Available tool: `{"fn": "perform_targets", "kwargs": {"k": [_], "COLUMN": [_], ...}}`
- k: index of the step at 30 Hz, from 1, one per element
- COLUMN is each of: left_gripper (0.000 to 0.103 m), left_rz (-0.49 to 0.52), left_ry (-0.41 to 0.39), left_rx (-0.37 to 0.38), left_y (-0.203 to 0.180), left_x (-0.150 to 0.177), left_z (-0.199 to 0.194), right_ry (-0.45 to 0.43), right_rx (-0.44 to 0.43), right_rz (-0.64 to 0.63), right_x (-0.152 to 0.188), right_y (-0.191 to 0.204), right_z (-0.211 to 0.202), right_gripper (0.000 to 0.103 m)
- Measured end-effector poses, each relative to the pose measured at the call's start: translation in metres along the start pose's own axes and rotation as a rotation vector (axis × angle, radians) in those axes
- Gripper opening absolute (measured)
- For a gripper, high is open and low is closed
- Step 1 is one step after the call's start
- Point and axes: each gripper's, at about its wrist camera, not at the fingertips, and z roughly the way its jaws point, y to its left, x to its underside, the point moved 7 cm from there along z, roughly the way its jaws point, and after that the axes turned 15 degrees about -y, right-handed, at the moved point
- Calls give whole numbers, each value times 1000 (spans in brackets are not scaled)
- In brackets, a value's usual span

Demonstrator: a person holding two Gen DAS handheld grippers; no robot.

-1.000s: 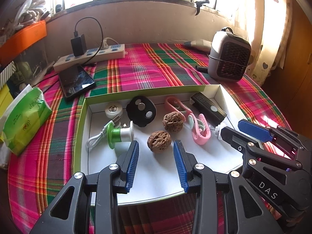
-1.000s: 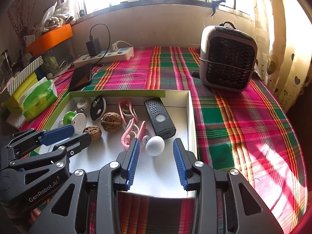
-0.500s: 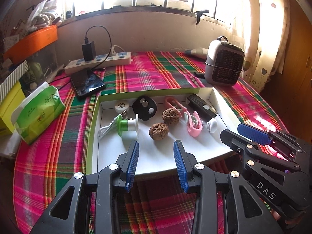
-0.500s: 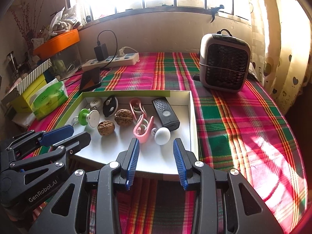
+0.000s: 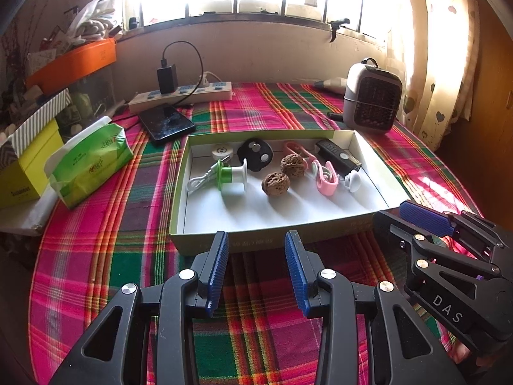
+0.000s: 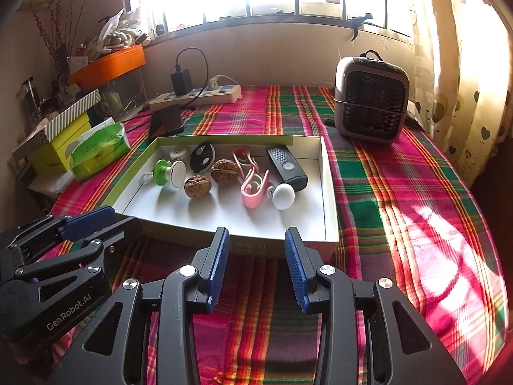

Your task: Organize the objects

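Observation:
A shallow white box with a green rim (image 5: 178, 192) (image 6: 330, 192) lies on the plaid cloth. In it lie two walnuts (image 5: 275, 184) (image 6: 197, 186), a green-and-white cable spool (image 5: 231, 175) (image 6: 166, 171), a pink clip (image 5: 325, 178) (image 6: 255, 187), a white egg-shaped piece (image 6: 283, 195) (image 5: 352, 181), a black remote (image 6: 286, 168) (image 5: 336, 157) and a black disc (image 5: 255, 158). My left gripper (image 5: 256, 268) is open and empty, just in front of the box's near wall. My right gripper (image 6: 256, 268) is open and empty, also in front of the box.
A small grey heater (image 6: 372, 102) stands at the back right. A phone (image 5: 166, 123) and a power strip (image 5: 182, 94) lie behind the box. A green tissue pack (image 5: 89, 160) and a yellow box (image 5: 29, 166) sit at the left.
Both grippers have drawn back and up from over the box to in front of its near wall. Both stay open and empty. The objects in the box have not moved.

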Motion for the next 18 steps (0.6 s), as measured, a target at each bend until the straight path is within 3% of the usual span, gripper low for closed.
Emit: {"fn": "perform_targets", "kwargs": {"k": [18], "left_gripper": [35], "left_rz": [-23], "left_ry": [81], "left_rx": [-44], "left_y": [8], "left_x": [43], "left_z": [-4], "right_ry": [86], "right_rx": [11], "right_rz": [-5], "right_x": [40], "right_y": [3], "right_z": [-5], "right_gripper": [38]}}
